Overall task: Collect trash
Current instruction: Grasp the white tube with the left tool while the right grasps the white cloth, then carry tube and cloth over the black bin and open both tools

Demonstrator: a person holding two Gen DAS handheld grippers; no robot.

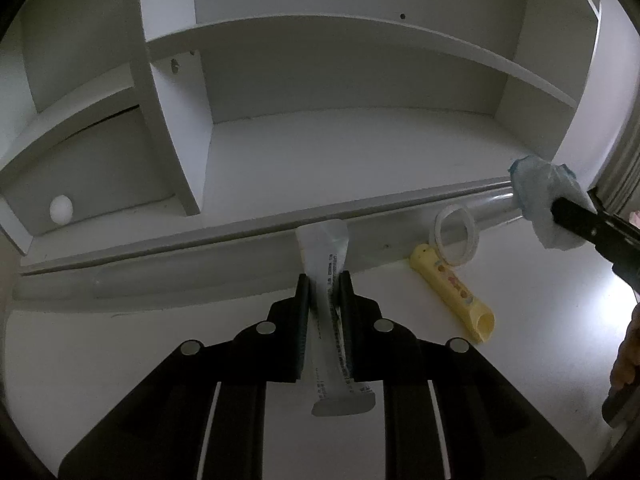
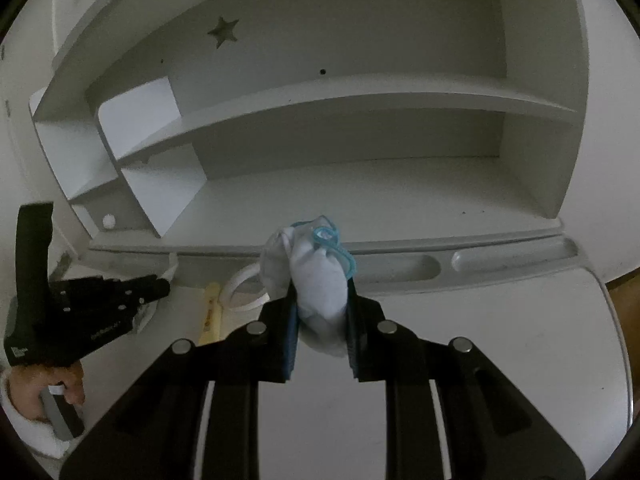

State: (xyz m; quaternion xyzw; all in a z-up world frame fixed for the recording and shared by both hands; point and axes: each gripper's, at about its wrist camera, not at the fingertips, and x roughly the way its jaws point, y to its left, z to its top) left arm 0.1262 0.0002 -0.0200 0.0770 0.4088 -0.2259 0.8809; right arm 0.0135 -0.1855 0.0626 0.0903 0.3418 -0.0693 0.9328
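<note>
My left gripper [image 1: 325, 280] is shut on a long white printed sachet [image 1: 323, 246], which pokes out past the fingertips and hangs back behind the pads. At the right edge of that view my right gripper [image 1: 568, 216] holds a crumpled white wad with blue trim [image 1: 536, 188]. In the right wrist view the right gripper [image 2: 322, 292] is shut on the same wad [image 2: 316, 252], above the white desk [image 2: 500, 340]. The left gripper [image 2: 160, 286] shows at the left. A yellow wrapper tube [image 1: 452, 292] and a white ring [image 1: 456, 236] lie on the desk between them.
A white shelf unit [image 1: 320, 28] stands at the back of the desk, with a grooved ledge [image 2: 512, 258] along its front. A small white ball [image 1: 61, 209] sits in the low left compartment. A hand [image 2: 36, 392] grips the left tool.
</note>
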